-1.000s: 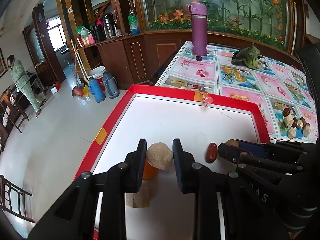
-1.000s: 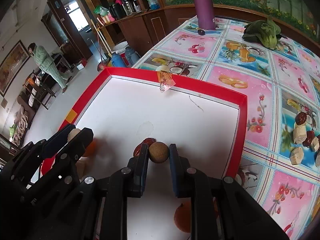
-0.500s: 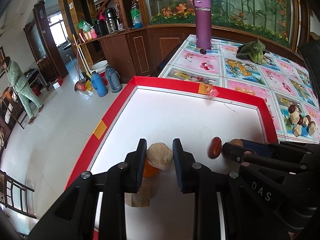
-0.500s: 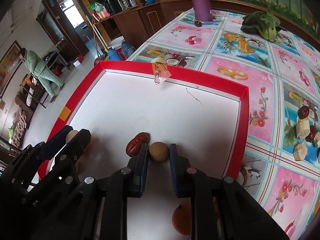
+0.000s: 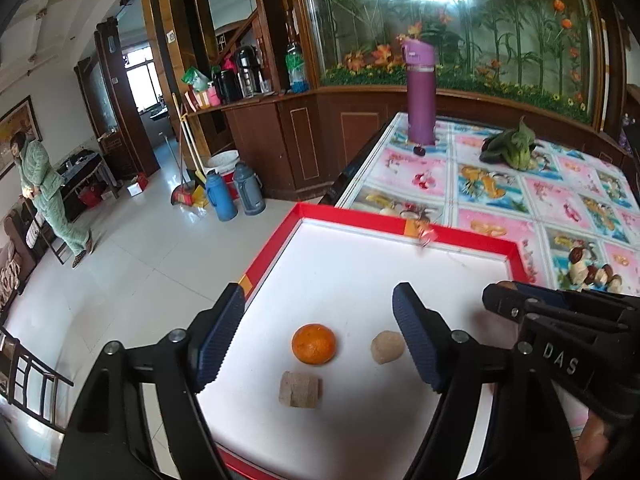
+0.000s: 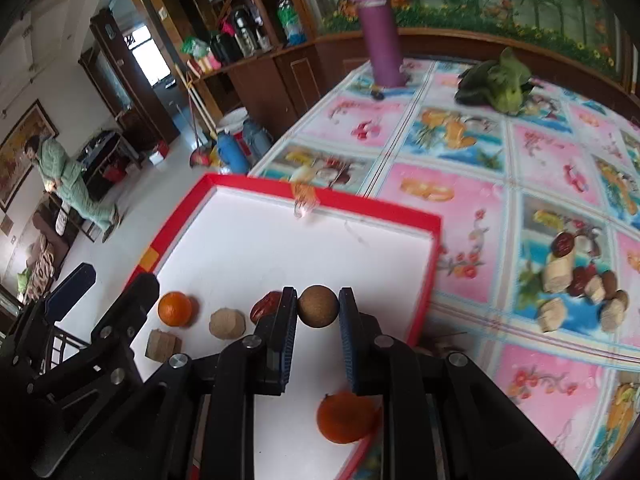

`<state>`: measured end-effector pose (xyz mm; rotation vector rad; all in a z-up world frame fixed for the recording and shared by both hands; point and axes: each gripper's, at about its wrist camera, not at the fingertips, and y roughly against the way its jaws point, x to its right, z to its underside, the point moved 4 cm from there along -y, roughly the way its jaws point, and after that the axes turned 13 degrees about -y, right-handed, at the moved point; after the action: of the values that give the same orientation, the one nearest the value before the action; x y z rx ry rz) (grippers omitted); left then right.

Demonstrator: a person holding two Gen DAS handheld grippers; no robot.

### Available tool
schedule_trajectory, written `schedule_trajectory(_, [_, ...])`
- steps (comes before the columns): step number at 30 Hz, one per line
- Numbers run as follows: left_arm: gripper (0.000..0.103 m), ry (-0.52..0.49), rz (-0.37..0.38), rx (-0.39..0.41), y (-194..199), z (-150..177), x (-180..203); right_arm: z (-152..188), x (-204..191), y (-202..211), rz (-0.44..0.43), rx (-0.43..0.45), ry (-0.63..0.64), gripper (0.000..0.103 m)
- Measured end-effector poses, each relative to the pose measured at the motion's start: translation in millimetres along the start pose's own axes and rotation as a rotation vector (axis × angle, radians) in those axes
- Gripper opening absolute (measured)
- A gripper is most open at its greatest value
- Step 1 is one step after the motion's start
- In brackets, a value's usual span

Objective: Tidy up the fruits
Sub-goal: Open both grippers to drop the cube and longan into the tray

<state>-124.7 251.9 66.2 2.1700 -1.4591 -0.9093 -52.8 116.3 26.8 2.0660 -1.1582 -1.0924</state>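
A white tray with a red rim (image 5: 276, 236) (image 6: 416, 216) lies on the table. On it rest an orange (image 5: 313, 343) (image 6: 174, 309), a pale beige lump (image 5: 386, 347) (image 6: 227, 322), and a tan cut block (image 5: 300, 389) (image 6: 163, 345). My left gripper (image 5: 316, 316) hangs open above them, holding nothing. My right gripper (image 6: 318, 312) is shut on a round brown ball (image 6: 318, 305). A dark red date (image 6: 266, 307) lies just left of its fingers, and a second orange (image 6: 345, 417) sits on the tray below them.
A pile of dates and tan chunks (image 6: 580, 284) (image 5: 592, 272) lies on the flowered tablecloth to the tray's right. At the far end stand a purple flask (image 5: 420, 92) and leafy greens (image 5: 512, 148). A person in green (image 5: 44, 196) walks on the tiled floor at left.
My left gripper has opened, let go of the pale lump onto the tray beside the orange, and risen. My right gripper keeps its hold on the brown ball and has lifted slightly.
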Motion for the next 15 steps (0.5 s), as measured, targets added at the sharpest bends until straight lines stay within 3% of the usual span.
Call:
schedule_trajectory(9, [0.083,-0.011,0.058,0.074,33,-20,15,-23,35,49,0.019,0.139,-0.03,0.02])
schedule_trajectory(15, [0.086,-0.032,0.084,0.073,35,-24,24,-29,97,86,0.053,0.218,-0.052,0.02])
